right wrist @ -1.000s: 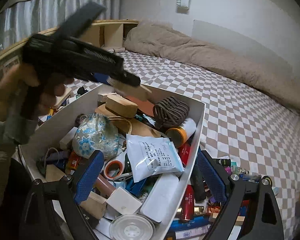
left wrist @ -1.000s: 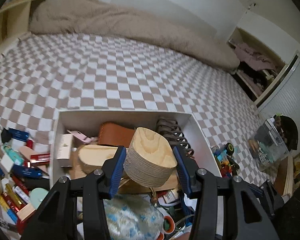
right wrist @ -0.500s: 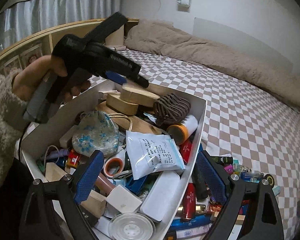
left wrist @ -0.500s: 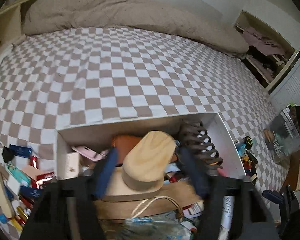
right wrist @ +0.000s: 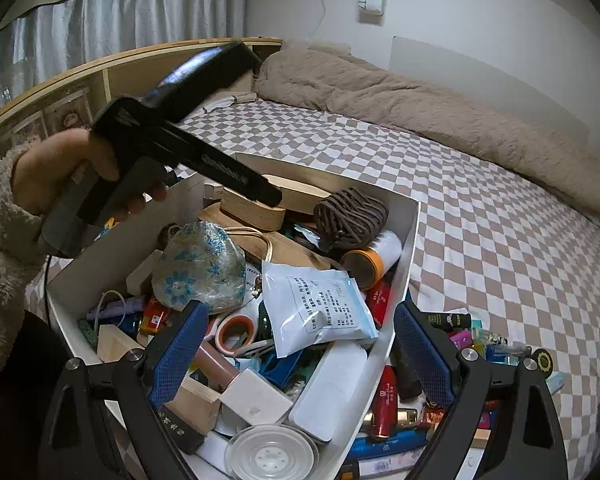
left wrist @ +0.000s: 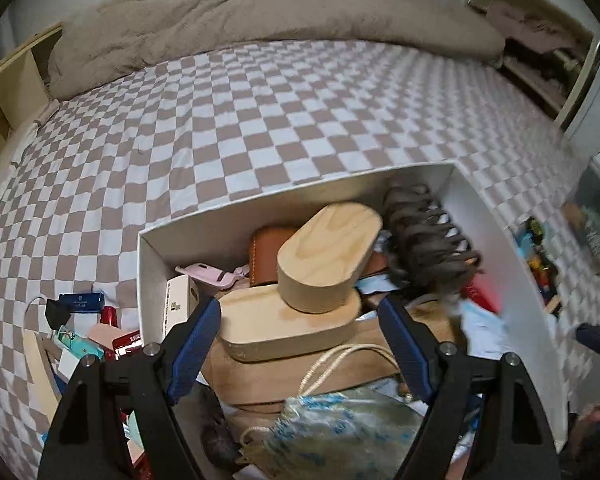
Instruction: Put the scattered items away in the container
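A white box [left wrist: 292,196] [right wrist: 414,216] on the bed is piled with small items. An oval wooden block [left wrist: 328,256] [right wrist: 296,194] rests tilted on a second oval block [left wrist: 288,328] [right wrist: 256,210] at the box's far end, beside a coil of brown cord [left wrist: 424,240] [right wrist: 350,216]. My left gripper [left wrist: 300,320] [right wrist: 274,198] hangs just above these blocks, open, its pads apart from the wood. My right gripper [right wrist: 300,352] stands open over the box's near end with nothing gripped. Loose small items lie on the sheet on both sides: a blue box [left wrist: 80,304], red tubes [right wrist: 386,400].
The checkered sheet [left wrist: 260,112] stretches beyond the box to a beige blanket [left wrist: 260,20] [right wrist: 440,108]. A wooden headboard shelf [right wrist: 80,88] runs along the left. A person's hand [right wrist: 60,172] in a fleecy sleeve holds the left gripper. A cupboard [left wrist: 540,64] stands at right.
The left gripper opened and let go of the oval wooden block, which now lies on the other block in the box. The left gripper tipped further down. The right gripper stayed put.
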### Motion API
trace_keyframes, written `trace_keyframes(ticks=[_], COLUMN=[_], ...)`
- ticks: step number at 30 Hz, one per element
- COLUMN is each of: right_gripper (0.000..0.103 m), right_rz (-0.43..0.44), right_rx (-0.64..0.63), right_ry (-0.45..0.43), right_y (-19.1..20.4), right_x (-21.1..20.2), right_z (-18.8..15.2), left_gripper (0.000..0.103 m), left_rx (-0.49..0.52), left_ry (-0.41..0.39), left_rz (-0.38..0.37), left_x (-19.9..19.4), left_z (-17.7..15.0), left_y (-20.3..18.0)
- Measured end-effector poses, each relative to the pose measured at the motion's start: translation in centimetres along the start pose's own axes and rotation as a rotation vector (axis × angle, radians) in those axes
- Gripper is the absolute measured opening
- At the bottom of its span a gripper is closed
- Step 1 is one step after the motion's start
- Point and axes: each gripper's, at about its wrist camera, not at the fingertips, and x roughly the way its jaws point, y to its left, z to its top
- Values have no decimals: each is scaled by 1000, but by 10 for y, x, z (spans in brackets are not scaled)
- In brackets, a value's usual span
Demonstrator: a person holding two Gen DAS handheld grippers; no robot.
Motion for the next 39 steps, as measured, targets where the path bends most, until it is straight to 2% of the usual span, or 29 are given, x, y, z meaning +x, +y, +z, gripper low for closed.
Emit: trace_keyframes(ticks=[7, 13, 17, 23, 27, 31, 39], right_gripper=[94, 94, 94, 94, 94, 94, 94], right_rz=[-1, 3, 11, 44, 45, 52, 57], right_rx=[3, -11, -12, 31, 42, 43, 42], right_ry=[13, 19, 20, 20, 21, 20, 26], right_y=[1, 5, 5, -4, -5, -5, -5], right_x=[4, 5, 5, 6, 7, 6, 8], right_z=[-1, -3, -3, -3, -4, -4, -4], left_gripper=[84, 87, 87, 87, 87, 87, 87], left_rx=[-35, -16, -34, -50, -38, -93, -71], left_ry=[-22, 1, 7, 10, 14, 8, -28], left_rz=[192, 208, 194, 135, 141, 97, 104], left_x=[13, 21, 21, 10, 8, 6, -7], left_z=[11, 15, 14, 10, 4, -4, -23], left_y=[14, 14, 13, 9, 7, 16, 12])
